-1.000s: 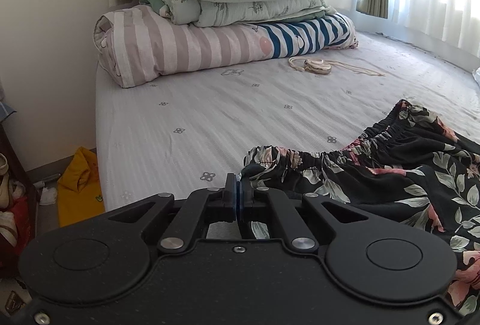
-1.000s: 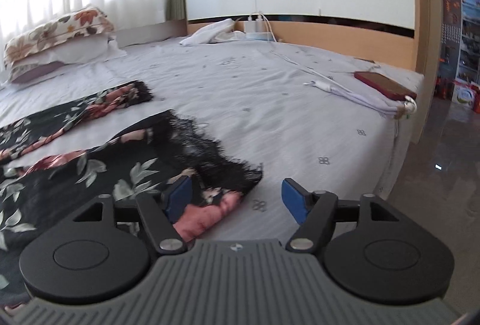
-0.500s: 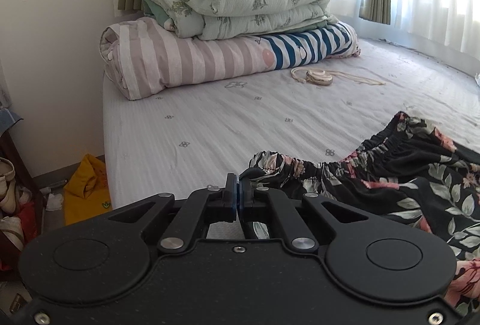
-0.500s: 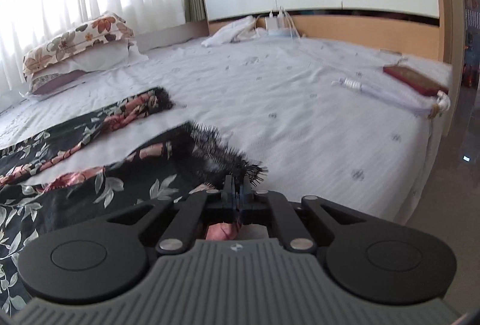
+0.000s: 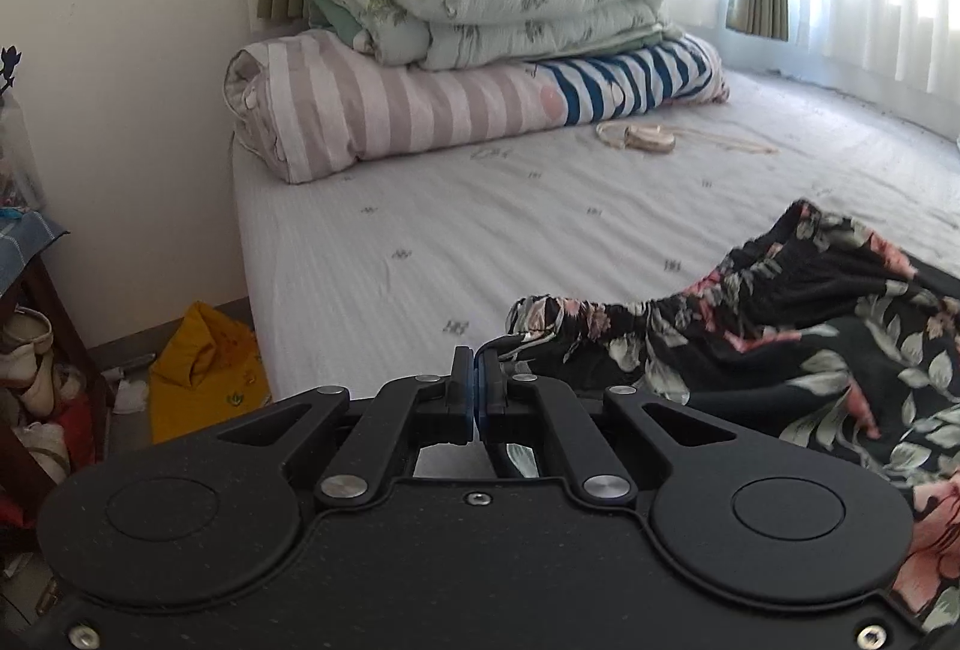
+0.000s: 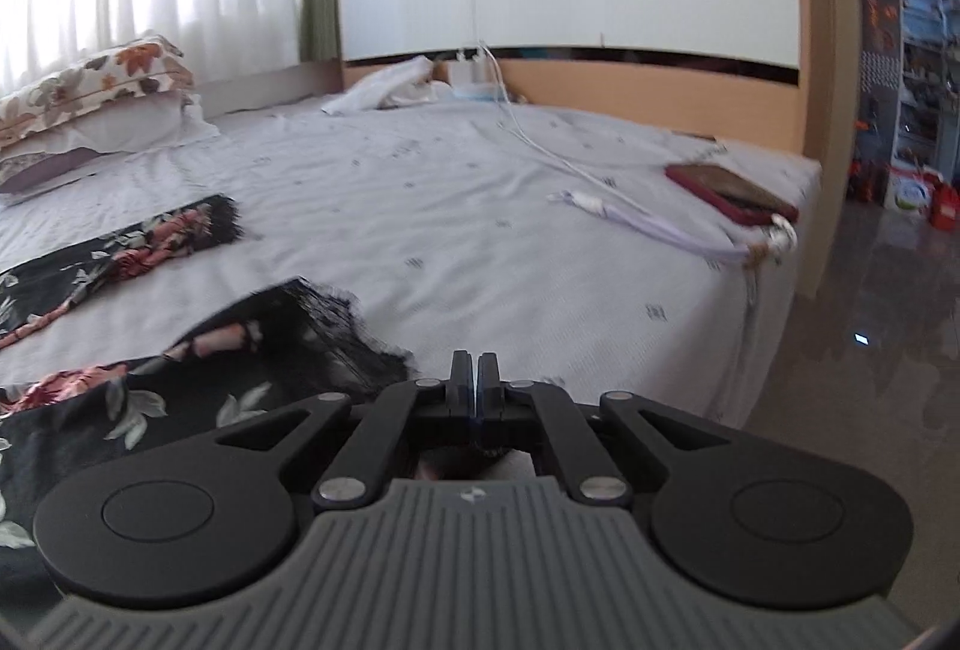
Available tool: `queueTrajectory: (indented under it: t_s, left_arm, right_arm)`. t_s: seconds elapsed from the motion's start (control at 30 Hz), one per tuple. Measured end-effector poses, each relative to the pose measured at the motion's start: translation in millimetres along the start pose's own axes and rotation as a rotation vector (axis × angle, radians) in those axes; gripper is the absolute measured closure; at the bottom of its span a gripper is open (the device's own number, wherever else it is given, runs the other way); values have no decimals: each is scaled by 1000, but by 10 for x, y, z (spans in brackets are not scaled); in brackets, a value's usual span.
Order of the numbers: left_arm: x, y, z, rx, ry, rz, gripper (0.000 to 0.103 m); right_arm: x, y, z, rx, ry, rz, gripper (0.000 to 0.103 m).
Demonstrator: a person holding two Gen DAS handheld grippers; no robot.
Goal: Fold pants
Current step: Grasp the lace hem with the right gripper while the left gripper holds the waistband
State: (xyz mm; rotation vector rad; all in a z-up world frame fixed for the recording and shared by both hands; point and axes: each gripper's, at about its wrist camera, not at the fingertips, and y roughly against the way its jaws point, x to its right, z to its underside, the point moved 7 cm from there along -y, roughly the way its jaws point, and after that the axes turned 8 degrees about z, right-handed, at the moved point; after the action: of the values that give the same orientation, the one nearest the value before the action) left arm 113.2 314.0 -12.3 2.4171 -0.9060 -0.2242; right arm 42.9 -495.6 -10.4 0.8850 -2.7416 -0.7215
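Black floral pants (image 5: 798,344) lie spread on the bed. In the left wrist view my left gripper (image 5: 475,368) is shut on the near corner of the gathered waistband (image 5: 576,314), lifted a little off the sheet. In the right wrist view my right gripper (image 6: 474,371) is shut on the lace-edged hem of the near pant leg (image 6: 288,338), raised off the bed. The other leg (image 6: 132,242) lies flat further back on the left.
Folded quilts and striped bedding (image 5: 468,50) are stacked at the bed's far left, with a beige cord item (image 5: 642,137) beside them. A yellow bag (image 5: 204,368) lies on the floor. A red phone (image 6: 729,191), white cables (image 6: 630,212) and pillows (image 6: 90,92) lie on the bed.
My right gripper closed on the leg hem and lifted it. My left gripper stayed shut on the waistband and rose slightly, pulling the waistband corner up.
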Motion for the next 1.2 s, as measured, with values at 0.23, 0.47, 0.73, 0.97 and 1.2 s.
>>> queueTrajectory:
  t_s: [0.23, 0.47, 0.73, 0.97, 1.2]
  left_arm:
    - [99, 66, 7, 10, -25, -13, 38]
    - [338, 517, -339, 158, -69, 52, 18]
    - [1412, 1124, -155, 7, -248, 627, 86]
    - [2680, 1800, 967, -211, -518, 1032, 101]
    - [3636, 1949, 1755, -366, -646, 1096, 101]
  right_arm:
    - [10, 116, -114, -32, -54, -77, 75]
    - [-467, 272, -368, -65, -47, -276, 35]
    - [-1228, 139, -175, -196, 116, -357, 15]
    - [-1463, -5, -44, -213, 166, -349, 54]
    - [-1377, -388, -47, -262, 90, -321, 62]
